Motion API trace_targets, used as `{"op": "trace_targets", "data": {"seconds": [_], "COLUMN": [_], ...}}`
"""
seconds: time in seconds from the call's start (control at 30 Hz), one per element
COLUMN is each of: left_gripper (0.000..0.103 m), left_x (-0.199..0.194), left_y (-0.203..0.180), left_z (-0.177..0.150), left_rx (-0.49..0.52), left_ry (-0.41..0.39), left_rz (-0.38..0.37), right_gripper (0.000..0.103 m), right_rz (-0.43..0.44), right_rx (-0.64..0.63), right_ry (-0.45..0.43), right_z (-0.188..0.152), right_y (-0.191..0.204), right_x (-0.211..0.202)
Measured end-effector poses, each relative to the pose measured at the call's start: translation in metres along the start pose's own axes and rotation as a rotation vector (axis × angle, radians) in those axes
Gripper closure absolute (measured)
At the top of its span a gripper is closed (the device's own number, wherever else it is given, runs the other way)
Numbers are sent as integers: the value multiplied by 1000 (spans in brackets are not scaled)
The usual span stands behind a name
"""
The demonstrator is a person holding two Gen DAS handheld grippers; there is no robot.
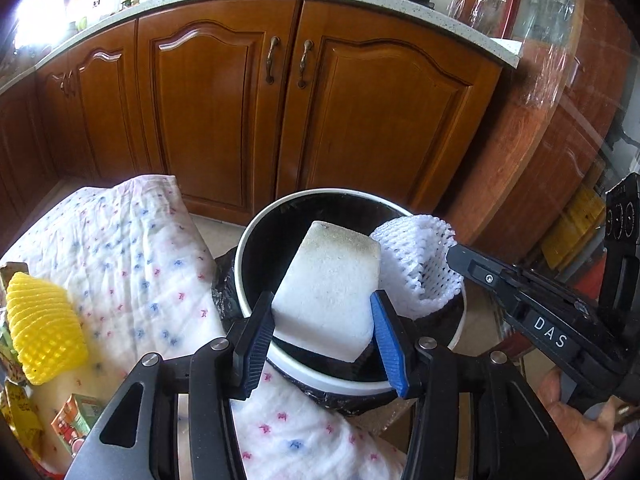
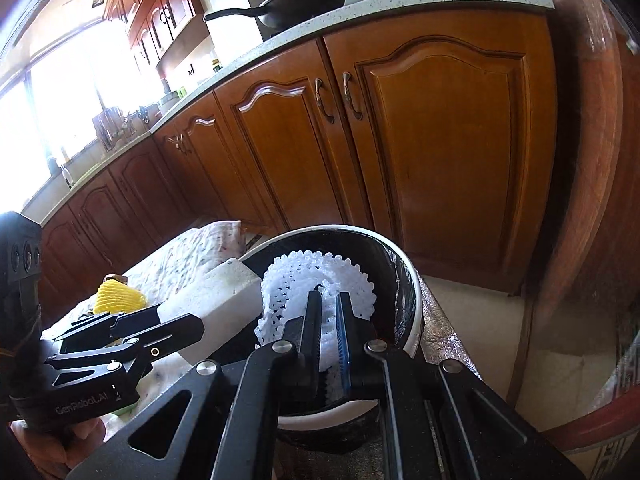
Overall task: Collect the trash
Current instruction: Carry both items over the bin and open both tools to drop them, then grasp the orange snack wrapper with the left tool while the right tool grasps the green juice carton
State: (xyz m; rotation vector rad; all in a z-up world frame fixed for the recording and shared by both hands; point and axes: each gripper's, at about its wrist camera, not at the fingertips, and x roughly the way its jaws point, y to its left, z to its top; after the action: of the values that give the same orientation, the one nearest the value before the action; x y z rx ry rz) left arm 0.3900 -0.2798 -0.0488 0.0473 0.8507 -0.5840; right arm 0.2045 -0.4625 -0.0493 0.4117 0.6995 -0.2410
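Note:
A round bin (image 1: pixel 256 232) with a white rim and a black bag liner stands by a cloth-covered surface. My left gripper (image 1: pixel 322 300) is shut on a white foam block (image 1: pixel 332 280), its blue pads pressing both sides, and holds it tilted over the bin's mouth. The right gripper (image 2: pixel 329 296) is shut on a white foam fruit net (image 2: pixel 316 276), also over the bin (image 2: pixel 416 308). In the left wrist view the net (image 1: pixel 416 256) hangs just right of the block, at the right gripper's tip (image 1: pixel 452 250). The block (image 2: pixel 216 296) and left gripper (image 2: pixel 176 320) show in the right wrist view.
A white cloth (image 1: pixel 132 264) with small pink and blue marks covers the surface left of the bin. On it lie a yellow foam net (image 1: pixel 44 328) and printed cartons (image 1: pixel 74 420). Brown wooden cabinet doors (image 1: pixel 224 112) stand close behind. A hand (image 1: pixel 580 412) grips the right tool.

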Motion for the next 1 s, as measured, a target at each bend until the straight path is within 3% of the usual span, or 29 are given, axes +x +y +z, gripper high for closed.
{"op": "trace_targets", "data": {"seconds": [0.17,0.2,0.27,0.43,0.5,0.57,0.7,1.0], "left_gripper": [45,42,35,35,33,30,30,30], "left_x": [7,8,5,-17,-29,-42,-67,-126], "left_y": [-1,-1,1,6,7,10,17,46], "left_z": [2,2,0,-14,-24,-35,-61,-116], "left_rx": [0,-4,-17,-29,-32,-41,-93,-164], "left_ry": [19,22,18,-9,-28,-47,-59,-80], "left_rz": [5,4,6,14,26,42,36,118], "right_gripper": [89,85,56,50,37,18,13,13], "right_rz": [16,23,30,50,61,77,112,203], "right_rx": [26,36,50,74,89,102,120,134], "right_ry": [21,24,22,-12,-30,-53,-80,-15], "right_z": [-1,-1,0,-5,-8,-12,-28,-65], "right_y": [-6,-8,-11,-13,-14,-11,1,39], "right_x": [9,10,11,-2,-9,-17,-31,-40]}}
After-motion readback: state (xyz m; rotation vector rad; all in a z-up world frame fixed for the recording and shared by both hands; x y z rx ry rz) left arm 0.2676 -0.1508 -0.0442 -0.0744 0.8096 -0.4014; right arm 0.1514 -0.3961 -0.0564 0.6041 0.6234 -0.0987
